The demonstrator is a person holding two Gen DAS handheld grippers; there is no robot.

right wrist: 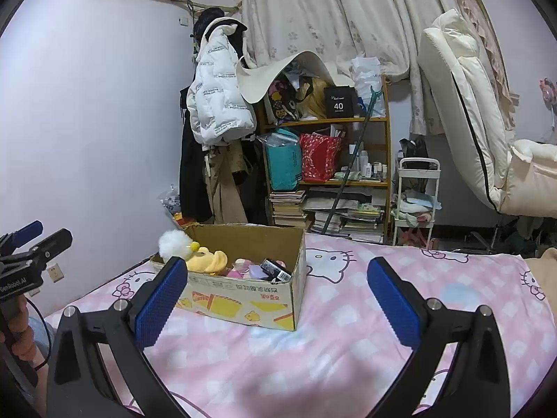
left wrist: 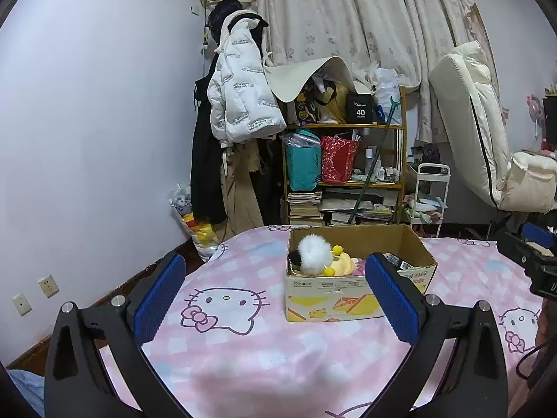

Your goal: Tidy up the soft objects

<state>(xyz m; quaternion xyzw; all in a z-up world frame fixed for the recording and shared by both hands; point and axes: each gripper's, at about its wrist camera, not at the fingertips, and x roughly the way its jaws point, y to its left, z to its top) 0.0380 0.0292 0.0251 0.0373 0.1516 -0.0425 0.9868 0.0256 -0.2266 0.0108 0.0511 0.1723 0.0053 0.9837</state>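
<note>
A cardboard box (left wrist: 323, 299) stands on the pink Hello Kitty bedsheet (left wrist: 264, 351); it also shows in the right wrist view (right wrist: 264, 296). Inside lie a white fluffy toy (left wrist: 313, 254), a yellow plush (left wrist: 343, 264) and pink soft items (right wrist: 240, 266). My left gripper (left wrist: 275, 296) is open and empty, held short of the box. My right gripper (right wrist: 276, 301) is open and empty, the box behind its left finger. Each gripper appears at the other view's edge: the right one (left wrist: 529, 257), the left one (right wrist: 31, 254).
Beyond the bed stand a cluttered wooden shelf (left wrist: 348, 160) with books and bags, hanging coats (left wrist: 240, 87), a white cart (left wrist: 428, 198) and a cream folded mattress (left wrist: 480, 132). A bag of toys (left wrist: 195, 223) sits on the floor by the wall.
</note>
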